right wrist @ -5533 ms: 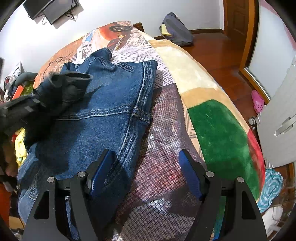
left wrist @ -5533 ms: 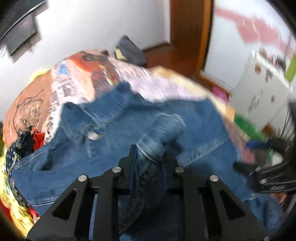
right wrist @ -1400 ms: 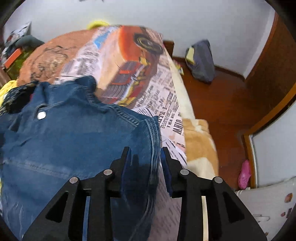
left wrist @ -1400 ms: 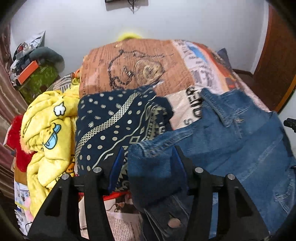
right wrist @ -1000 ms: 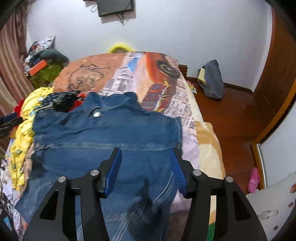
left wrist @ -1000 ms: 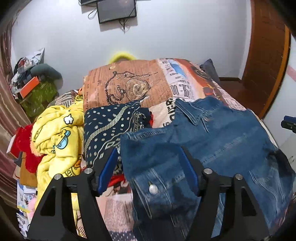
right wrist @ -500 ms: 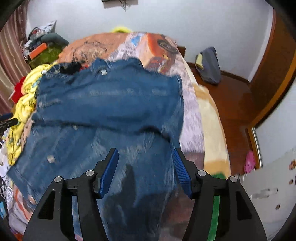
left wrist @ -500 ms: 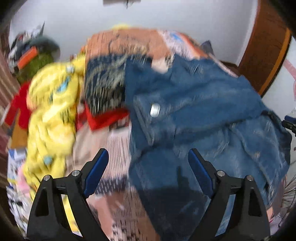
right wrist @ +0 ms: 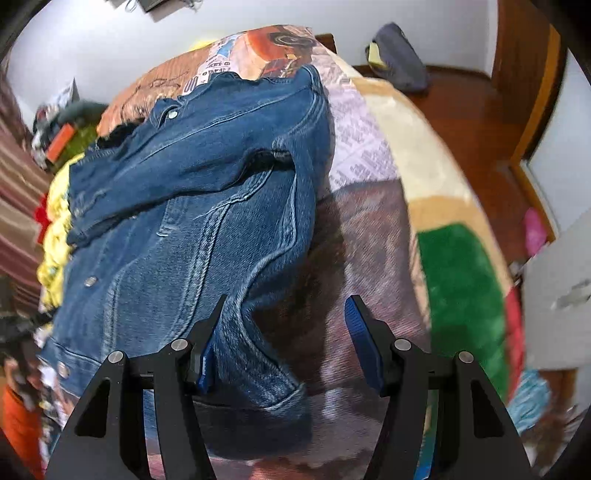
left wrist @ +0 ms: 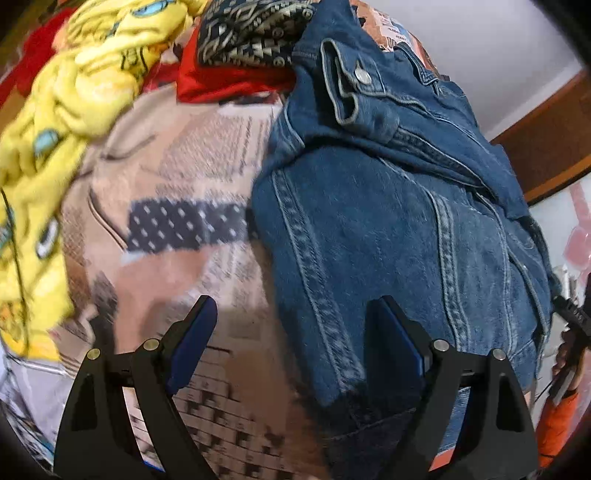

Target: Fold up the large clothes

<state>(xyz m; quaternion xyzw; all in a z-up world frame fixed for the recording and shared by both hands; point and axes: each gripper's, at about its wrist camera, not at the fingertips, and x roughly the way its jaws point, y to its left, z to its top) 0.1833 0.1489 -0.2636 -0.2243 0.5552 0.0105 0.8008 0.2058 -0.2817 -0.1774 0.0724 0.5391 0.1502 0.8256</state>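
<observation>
A blue denim jacket (left wrist: 388,221) lies on the bed with its sleeves folded across the upper back; it also shows in the right wrist view (right wrist: 207,206). My left gripper (left wrist: 295,343) is open, low over the jacket's near left hem corner, its right pad over denim and its left pad over the blanket. My right gripper (right wrist: 282,339) is open, low over the jacket's near right hem corner, with the hem edge between the pads. Neither gripper holds anything.
The bed has a patchwork printed blanket (left wrist: 177,229) with a green patch (right wrist: 461,280). A yellow cartoon garment (left wrist: 48,122), a navy patterned cloth (left wrist: 251,33) and a red cloth (left wrist: 229,81) lie left of the jacket. A dark bag (right wrist: 399,62) sits on the wood floor.
Both grippers let go of the folded sleeves, opened, and moved down from the jacket's shoulder end to its near hem corners. The jacket lies still.
</observation>
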